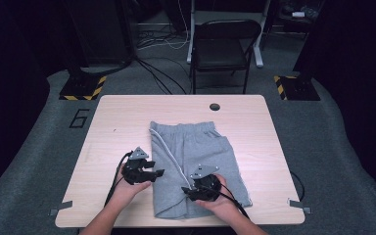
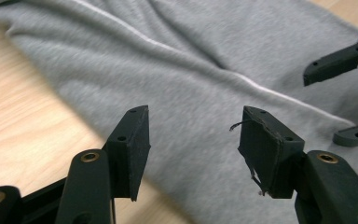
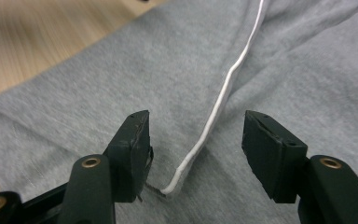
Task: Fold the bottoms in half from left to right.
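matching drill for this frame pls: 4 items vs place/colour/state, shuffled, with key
Items:
1. shorts
2. drawstring
3. left gripper
4. chair

Descriptions:
A. white, lying across grey fabric
B. black, on the floor beyond the table
C. open, at the left edge of the fabric
D. grey, spread flat on the table

Pairs: 1-D, 2-A, 3-C, 4-B

One shorts (image 1: 196, 161), one chair (image 1: 223, 49) (folding), one table (image 1: 127, 117).
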